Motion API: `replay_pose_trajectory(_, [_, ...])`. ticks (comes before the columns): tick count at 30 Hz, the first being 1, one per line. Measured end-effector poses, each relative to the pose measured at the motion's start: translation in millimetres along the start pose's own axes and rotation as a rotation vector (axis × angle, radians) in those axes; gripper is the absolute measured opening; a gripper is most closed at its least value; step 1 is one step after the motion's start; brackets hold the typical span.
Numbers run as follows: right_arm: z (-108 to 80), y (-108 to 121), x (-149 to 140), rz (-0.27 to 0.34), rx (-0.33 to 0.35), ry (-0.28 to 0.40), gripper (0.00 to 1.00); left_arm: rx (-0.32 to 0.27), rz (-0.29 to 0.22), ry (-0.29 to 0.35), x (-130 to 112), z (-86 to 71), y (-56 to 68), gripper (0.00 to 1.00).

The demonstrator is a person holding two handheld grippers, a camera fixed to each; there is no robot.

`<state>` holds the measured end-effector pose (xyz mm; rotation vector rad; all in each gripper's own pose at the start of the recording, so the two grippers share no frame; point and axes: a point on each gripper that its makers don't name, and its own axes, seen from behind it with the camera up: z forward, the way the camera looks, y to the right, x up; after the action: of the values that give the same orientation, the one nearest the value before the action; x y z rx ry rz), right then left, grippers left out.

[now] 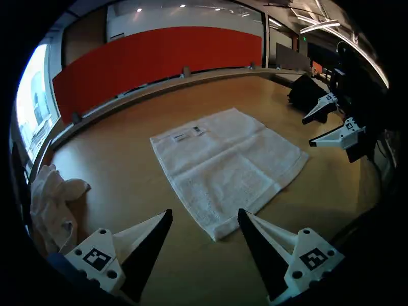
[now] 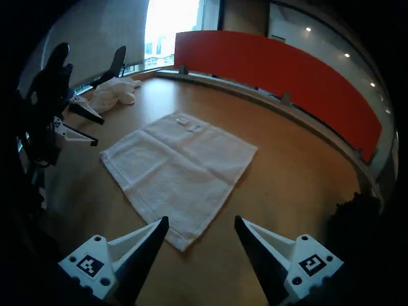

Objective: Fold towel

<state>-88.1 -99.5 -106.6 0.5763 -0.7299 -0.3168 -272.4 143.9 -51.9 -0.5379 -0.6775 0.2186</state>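
Both sets of jaws gape empty: the left gripper (image 1: 204, 211) and right gripper (image 2: 200, 218) each face a near corner of the flat towel (image 1: 229, 158).

I am working in what looks like an open-plan office. A long, curved wooden desk (image 1: 127, 168) spreads out in front of me, edged along its far side by a low red divider panel (image 1: 153, 61) of the kind that screens workstations. Overhead are strip lights (image 1: 319, 25) and recessed spotlights (image 1: 182, 6), a tall bright window (image 2: 173, 30) faces buildings outside, and a dark office chair (image 2: 116, 61) stands at the desk's far end.
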Motion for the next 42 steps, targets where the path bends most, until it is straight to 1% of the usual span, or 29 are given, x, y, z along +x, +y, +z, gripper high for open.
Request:
replay_pose_trajectory(4, [6.3, -5, -13, -0.014, 0.019, -0.034, 1.0, -0.017, 0.003, -0.034, -13, 9.2, 4.8, 0.95])
replay_pose_trajectory(8, [11.1, -9, -23, -0.014, 0.034, -0.061, 1.0, -0.026, 0.004, -0.064, -24, 15.7, 8.0, 0.95])
replay_pose_trajectory(15, [15.1, -15, -32, -0.009, 0.054, -0.09, 0.99, -0.044, 0.004, -0.1, -35, 21.4, 12.0, 0.95])
replay_pose_trajectory(20, [16.2, -18, -34, -0.018, 0.066, -0.101, 0.96, -0.046, 0.014, -0.123, -41, 24.1, 13.8, 0.94])
replay_pose_trajectory(23, [17.0, -18, -37, -0.018, 0.072, -0.114, 0.95, -0.056, 0.017, -0.146, -45, 25.4, 16.4, 0.88])
replay_pose_trajectory(26, [17.4, -20, -41, -0.021, 0.08, -0.129, 0.91, -0.066, 0.011, -0.153, -47, 27.0, 19.4, 0.82])
replay_pose_trajectory(28, [17.8, -22, -42, -0.021, 0.089, -0.134, 0.87, -0.066, 0.007, -0.154, -47, 27.8, 20.0, 0.8])
replay_pose_trajectory(31, [18.4, -24, -43, -0.015, 0.1, -0.136, 0.83, -0.063, 0.004, -0.154, -47, 28.3, 20.0, 0.79])
replay_pose_trajectory(33, [18.8, -25, -44, -0.008, 0.105, -0.136, 0.76, -0.062, 0.003, -0.153, -47, 28.4, 20.1, 0.78])
replay_pose_trajectory(35, [19.1, -26, -44, -0.003, 0.111, -0.137, 0.73, -0.06, 0.001, -0.152, -47, 28.5, 20.4, 0.77])
replay_pose_trajectory(40, [19.0, -29, -44, -0.013, 0.12, -0.136, 0.62, -0.059, 0.001, -0.149, -48, 28.1, 21.0, 0.76])
replay_pose_trajectory(42, [19.3, -30, -44, -0.015, 0.122, -0.136, 0.59, -0.059, 0.001, -0.15, -48, 27.8, 21.4, 0.76])
